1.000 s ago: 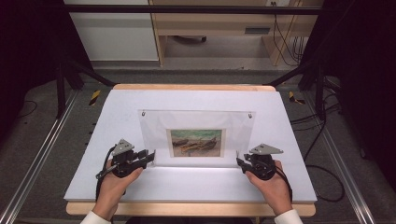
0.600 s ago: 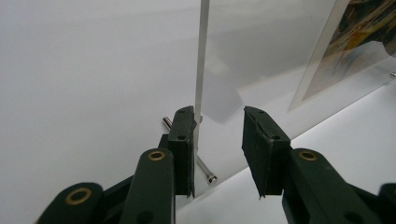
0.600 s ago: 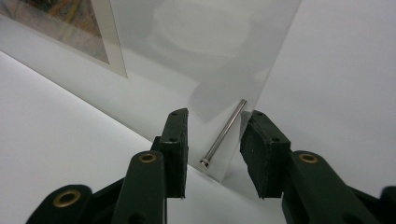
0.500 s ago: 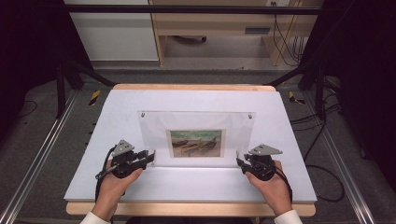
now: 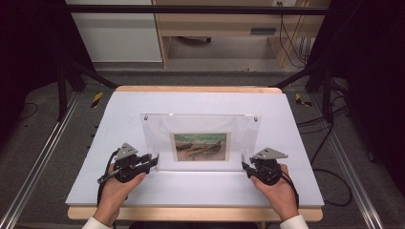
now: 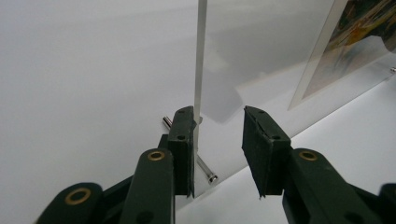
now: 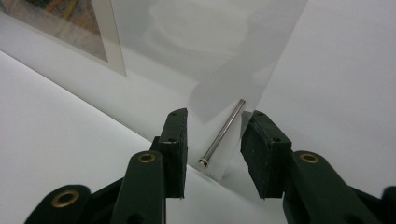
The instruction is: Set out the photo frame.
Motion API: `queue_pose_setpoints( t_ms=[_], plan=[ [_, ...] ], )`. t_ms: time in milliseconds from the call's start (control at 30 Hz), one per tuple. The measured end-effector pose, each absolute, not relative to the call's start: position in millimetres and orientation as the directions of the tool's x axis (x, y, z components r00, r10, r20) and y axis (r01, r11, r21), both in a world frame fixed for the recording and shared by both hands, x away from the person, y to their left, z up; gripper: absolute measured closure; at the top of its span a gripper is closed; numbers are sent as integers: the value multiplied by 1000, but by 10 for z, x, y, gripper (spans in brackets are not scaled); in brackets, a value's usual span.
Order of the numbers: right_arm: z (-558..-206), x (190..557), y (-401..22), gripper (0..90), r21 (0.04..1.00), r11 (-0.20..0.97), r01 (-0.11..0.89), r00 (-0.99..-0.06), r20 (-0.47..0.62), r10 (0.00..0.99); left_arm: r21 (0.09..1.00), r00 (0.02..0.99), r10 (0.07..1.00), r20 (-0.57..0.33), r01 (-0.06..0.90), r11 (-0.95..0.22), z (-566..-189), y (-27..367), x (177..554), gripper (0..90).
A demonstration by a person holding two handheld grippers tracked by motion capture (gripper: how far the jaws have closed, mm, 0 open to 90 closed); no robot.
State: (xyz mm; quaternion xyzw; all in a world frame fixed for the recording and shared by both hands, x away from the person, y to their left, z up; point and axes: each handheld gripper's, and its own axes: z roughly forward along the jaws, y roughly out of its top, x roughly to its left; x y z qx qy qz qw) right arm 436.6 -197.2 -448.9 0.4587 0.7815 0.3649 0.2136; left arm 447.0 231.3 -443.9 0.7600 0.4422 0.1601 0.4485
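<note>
Acrylic frame (image 5: 200,140) lower corners sit between both tongs, white table (image 5: 296,191) around.

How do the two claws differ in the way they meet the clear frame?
The left claw has one pad against the frame's edge, with its pin sticking out sideways by that pad. The right claw straddles its pin with gaps on both sides. Both are part open at the lower corners.

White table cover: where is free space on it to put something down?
The white table cover is bare behind the acrylic photo frame, along its left and right borders, and in front between the left gripper and right gripper. The frame's bottom corners are crowded.
</note>
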Motion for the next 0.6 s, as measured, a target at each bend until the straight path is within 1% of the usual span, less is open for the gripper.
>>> queue_pose_setpoints(
  t_ms=[267, 433, 533, 600],
  plan=[
    [-4493, 4371, -1980, 614, 769, 315, 557, -493, 1, 870, 826, 572, 810, -134, 515, -227, -4443, 2318, 4473, 645],
    [-4490, 4376, -1974, 575, 769, 314, 557, -499, 8, 867, 826, 575, 807, -136, 515, -229, -4445, 2322, 4480, 642],
    [-4488, 4381, -1961, 540, 768, 310, 560, -500, 15, 866, 826, 577, 805, -141, 517, -225, -4443, 2314, 4482, 609],
    [-4487, 4389, -1949, 498, 769, 314, 556, -501, 10, 865, 826, 576, 807, -131, 513, -233, -4439, 2303, 4482, 562]
  ],
)
